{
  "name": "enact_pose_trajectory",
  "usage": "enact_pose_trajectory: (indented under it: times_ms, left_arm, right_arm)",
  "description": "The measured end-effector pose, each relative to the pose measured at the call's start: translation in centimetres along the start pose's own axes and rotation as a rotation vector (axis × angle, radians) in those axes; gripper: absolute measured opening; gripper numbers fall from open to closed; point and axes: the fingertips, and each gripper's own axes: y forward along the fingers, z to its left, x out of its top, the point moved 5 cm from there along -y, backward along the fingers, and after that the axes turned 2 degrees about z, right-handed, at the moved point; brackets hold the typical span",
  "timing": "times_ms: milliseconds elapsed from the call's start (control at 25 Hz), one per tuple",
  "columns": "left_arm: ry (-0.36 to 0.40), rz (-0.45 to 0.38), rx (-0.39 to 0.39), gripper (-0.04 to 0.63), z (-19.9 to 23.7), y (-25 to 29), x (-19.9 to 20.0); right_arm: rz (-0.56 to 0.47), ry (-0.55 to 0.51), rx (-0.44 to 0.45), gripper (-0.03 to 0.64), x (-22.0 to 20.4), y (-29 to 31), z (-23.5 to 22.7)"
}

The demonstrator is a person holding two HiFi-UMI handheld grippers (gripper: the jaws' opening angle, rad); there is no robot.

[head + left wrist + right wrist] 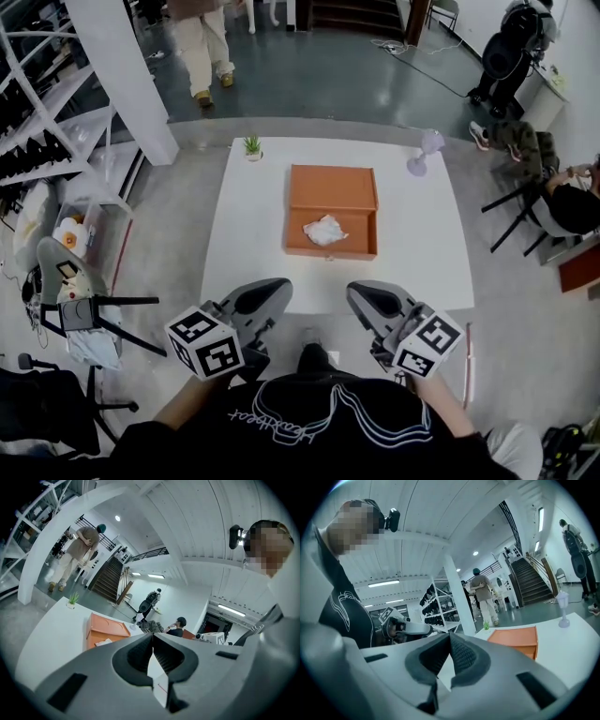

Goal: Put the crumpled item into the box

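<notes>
White square table is sitting on a grey floor and taking up the middle of the head view. The person working the rig, in a black printed top, is standing at the table's near edge. A second person in light clothes is walking on the darker floor beyond the far edge. A third, seated person is showing off to the right of the table. A chair with black legs is standing on the floor off the near left corner.

Orange box is lying open around the table's middle, a bit toward the far edge. Its lid is folded back flat toward the far side.

Left tongs and right tongs are hovering side by side over the near edge. Their tips are angling inward toward the box, and both are well apart from it. The left gripper view is showing its jaws closed tip to tip with nothing between them. The right gripper view is showing the same: jaws together, empty.

White crumpled item is lying inside the box's near half, slightly left of centre, apart from both tongs.

A pale purple lamp-like thing is standing near the far right corner. A tiny potted plant is standing near the far left corner.
</notes>
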Motion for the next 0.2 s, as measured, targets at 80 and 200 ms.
enact_pose_trajectory:
  times_ms: [80, 200]
  left_arm:
    - [-0.003, 0.001, 0.001, 0.006, 0.32, 0.32, 0.07]
    - [-0.008, 0.002, 0.005, 0.006, 0.83, 0.84, 0.26]
  right_arm:
    - [0.004, 0.003, 0.001, 0.003, -0.08, 0.2, -0.37]
    - [0.007, 0.003, -0.001, 0.003, -0.06, 0.49, -1.08]
